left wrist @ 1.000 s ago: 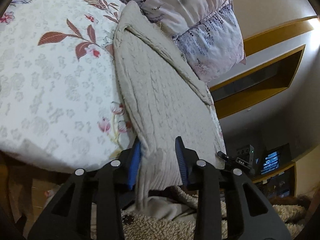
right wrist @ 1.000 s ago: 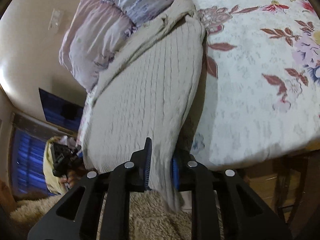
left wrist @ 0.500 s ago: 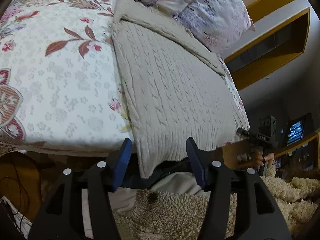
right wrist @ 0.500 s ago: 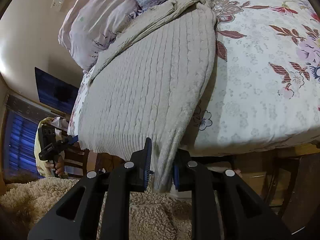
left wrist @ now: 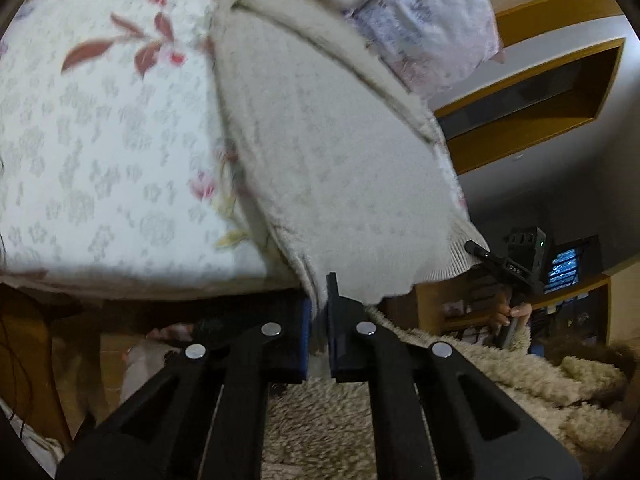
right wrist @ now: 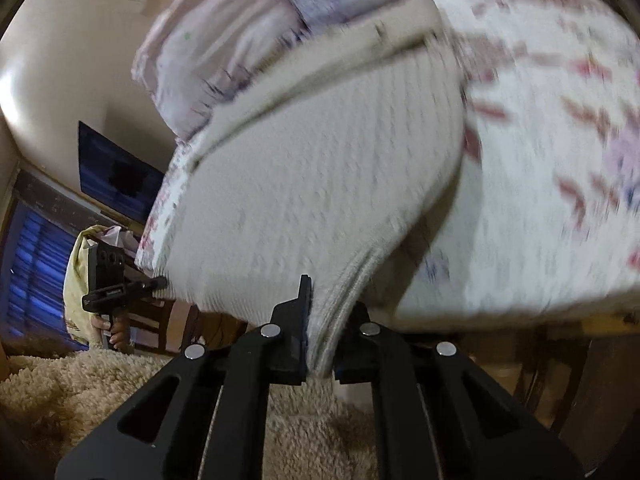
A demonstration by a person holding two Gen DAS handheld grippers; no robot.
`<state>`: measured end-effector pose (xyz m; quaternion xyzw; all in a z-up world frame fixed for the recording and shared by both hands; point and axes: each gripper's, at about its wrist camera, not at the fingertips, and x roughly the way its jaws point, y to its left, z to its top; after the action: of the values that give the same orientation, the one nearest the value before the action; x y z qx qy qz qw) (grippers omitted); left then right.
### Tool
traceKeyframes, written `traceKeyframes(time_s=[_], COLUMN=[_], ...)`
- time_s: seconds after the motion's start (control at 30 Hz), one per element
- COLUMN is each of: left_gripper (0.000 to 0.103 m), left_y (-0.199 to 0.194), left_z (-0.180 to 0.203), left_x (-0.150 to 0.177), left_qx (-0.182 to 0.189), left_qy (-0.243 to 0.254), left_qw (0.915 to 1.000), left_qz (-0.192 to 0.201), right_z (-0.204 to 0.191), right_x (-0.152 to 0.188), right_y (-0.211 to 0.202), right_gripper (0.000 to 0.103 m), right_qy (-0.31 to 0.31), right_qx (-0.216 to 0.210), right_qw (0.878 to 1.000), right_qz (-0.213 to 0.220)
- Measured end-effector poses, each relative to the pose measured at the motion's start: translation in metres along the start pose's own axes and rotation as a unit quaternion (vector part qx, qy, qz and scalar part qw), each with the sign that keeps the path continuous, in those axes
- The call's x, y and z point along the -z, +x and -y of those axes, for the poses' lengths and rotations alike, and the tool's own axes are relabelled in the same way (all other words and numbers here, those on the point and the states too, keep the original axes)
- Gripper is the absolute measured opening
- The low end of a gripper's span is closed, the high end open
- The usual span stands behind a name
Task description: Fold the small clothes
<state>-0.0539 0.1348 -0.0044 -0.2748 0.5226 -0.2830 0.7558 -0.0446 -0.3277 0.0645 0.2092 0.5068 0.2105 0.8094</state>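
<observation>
We have each claw, left and right, clenched on a hem corner of the sweater spread on the bed; folding looks barely begun.

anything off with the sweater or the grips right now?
Nothing stands out. The cream knit sweater lies spread on the floral bedspread, its hem hanging past the bed edge. The left gripper and the right gripper are each shut on a hem corner. Both views are motion-blurred, so fine damage can't be judged.
</observation>
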Motion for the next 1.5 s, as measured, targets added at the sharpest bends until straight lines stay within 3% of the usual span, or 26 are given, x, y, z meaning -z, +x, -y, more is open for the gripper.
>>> traceKeyframes(time_s=[0.13,0.37,0.57,0.73,0.83,0.9,1.07,1.2,1.33,1.4,1.43,1.5], left_gripper=[0.006,0.006,0.006,0.005,0.005,0.005,0.005,0.005,0.006,0.007,0.009,0.022], left_y=[-0.026,-0.056,-0.055,-0.047,-0.034,-0.020,0.031,0.052,0.060,0.063,0.064,0.063], left_z=[0.008,0.027,0.057,0.072,0.064,0.052,0.002,-0.031,-0.044,-0.047,-0.049,-0.051], left_x=[-0.017,-0.076,-0.137,-0.189,-0.224,-0.243,-0.279,-0.293,-0.296,-0.299,-0.301,-0.303], left_qx=[-0.008,-0.047,-0.098,-0.120,-0.120,-0.122,-0.123,-0.094,-0.073,-0.061,-0.054,-0.038], left_qy=[0.017,0.040,0.086,0.117,0.104,0.086,0.022,-0.033,-0.056,-0.071,-0.081,-0.096], left_qw=[0.9969,0.9783,0.9577,0.9429,0.9433,0.9471,0.9633,0.9710,0.9732,0.9741,0.9736,0.9727], left_qz=[0.076,0.198,0.256,0.288,0.291,0.284,0.238,0.217,0.211,0.206,0.206,0.208], right_z=[-0.020,-0.043,-0.048,-0.041,-0.030,-0.014,0.041,0.068,0.078,0.083,0.085,0.083], right_x=[-0.019,-0.061,-0.105,-0.142,-0.169,-0.187,-0.216,-0.222,-0.231,-0.240,-0.243,-0.250], right_y=[-0.019,-0.024,-0.008,0.005,0.017,0.036,0.091,0.115,0.123,0.127,0.128,0.127], right_gripper=[0.008,0.008,0.007,0.007,0.007,0.007,0.007,0.007,0.008,0.022,0.037,0.054], right_qy=[-0.053,-0.111,-0.147,-0.124,-0.099,-0.068,0.028,0.079,0.110,0.133,0.139,0.146], right_qx=[0.026,0.113,0.181,0.190,0.179,0.171,0.158,0.154,0.140,0.126,0.118,0.104], right_qw=[0.994,0.962,0.934,0.927,0.931,0.940,0.964,0.969,0.970,0.970,0.969,0.968], right_qz=[0.097,0.224,0.272,0.298,0.302,0.286,0.210,0.177,0.165,0.162,0.165,0.176])
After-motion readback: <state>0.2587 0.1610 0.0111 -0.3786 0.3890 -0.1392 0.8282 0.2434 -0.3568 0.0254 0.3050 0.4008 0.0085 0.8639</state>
